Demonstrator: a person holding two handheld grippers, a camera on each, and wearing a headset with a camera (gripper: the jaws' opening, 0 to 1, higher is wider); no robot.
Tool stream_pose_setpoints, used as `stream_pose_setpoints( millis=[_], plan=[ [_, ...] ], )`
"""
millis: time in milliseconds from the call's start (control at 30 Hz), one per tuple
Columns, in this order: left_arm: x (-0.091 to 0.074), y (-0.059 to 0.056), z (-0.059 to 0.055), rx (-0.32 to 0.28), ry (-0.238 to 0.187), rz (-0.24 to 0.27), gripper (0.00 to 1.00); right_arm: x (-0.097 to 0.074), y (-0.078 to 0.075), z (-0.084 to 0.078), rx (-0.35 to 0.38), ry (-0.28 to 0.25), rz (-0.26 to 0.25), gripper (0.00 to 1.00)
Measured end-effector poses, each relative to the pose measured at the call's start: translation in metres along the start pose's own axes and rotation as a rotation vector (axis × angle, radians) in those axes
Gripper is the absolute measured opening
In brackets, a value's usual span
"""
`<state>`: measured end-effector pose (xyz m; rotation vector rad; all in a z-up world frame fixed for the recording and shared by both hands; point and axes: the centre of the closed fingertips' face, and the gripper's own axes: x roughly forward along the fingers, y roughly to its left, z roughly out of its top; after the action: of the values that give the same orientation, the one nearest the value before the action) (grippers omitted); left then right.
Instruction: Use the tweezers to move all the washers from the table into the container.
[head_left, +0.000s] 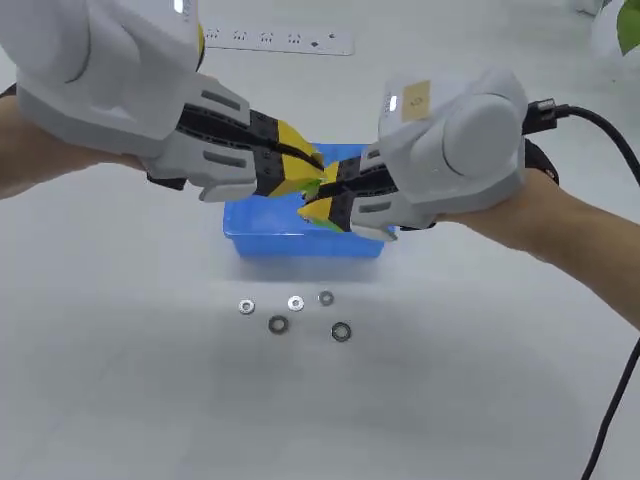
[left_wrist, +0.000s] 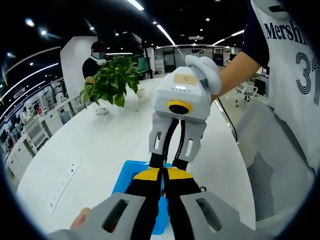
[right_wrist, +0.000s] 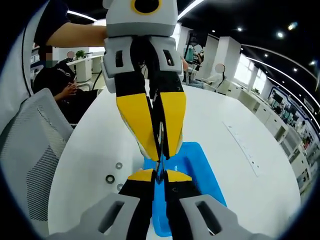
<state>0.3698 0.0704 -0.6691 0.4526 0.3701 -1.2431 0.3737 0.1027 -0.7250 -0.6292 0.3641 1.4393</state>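
Both closed, left tongs (head_left: 308, 168) and right tongs (head_left: 318, 206), tips meeting above blue container (head_left: 300, 245)

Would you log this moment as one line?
left hand-held gripper: shut on tweezers; right hand-held gripper: same; washers: five on table, outside container

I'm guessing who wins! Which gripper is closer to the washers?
Right. The right gripper is over the container, on the side facing the washers; the left gripper is farther back.
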Motion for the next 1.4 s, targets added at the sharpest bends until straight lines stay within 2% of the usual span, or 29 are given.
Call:
stream_pose_setpoints(
  millis=[200, 333, 467, 733, 967, 1133, 1200, 1400],
  plan=[
    [-0.008, -0.014, 0.007, -0.007, -0.031, 0.013, 0.05, -0.012, 0.015, 0.007, -0.033, -0.004, 0.007, 0.08],
    [-0.013, -0.026, 0.016, -0.007, -0.054, 0.016, 0.05, -0.024, 0.027, 0.012, -0.036, -0.021, 0.017, 0.08],
    [-0.015, -0.038, 0.023, -0.020, -0.071, 0.019, 0.05, -0.029, 0.035, 0.010, -0.036, -0.024, 0.023, 0.09],
    [-0.008, -0.076, 0.022, -0.031, -0.051, -0.016, 0.05, -0.036, 0.071, -0.001, -0.023, -0.011, 0.047, 0.09],
    [0.000, -0.101, 0.015, -0.069, -0.050, -0.043, 0.05, -0.037, 0.097, -0.014, 0.013, -0.001, 0.068, 0.09],
    [0.000, -0.104, 0.013, -0.107, -0.069, -0.032, 0.05, -0.038, 0.101, -0.017, 0.029, 0.002, 0.066, 0.09],
    [0.001, -0.103, 0.012, -0.100, -0.073, -0.023, 0.05, -0.037, 0.100, -0.019, 0.027, 0.003, 0.061, 0.09],
    [0.009, -0.100, 0.004, -0.136, -0.080, -0.038, 0.05, -0.032, 0.099, -0.029, 0.028, 0.025, 0.059, 0.09]
  ],
)
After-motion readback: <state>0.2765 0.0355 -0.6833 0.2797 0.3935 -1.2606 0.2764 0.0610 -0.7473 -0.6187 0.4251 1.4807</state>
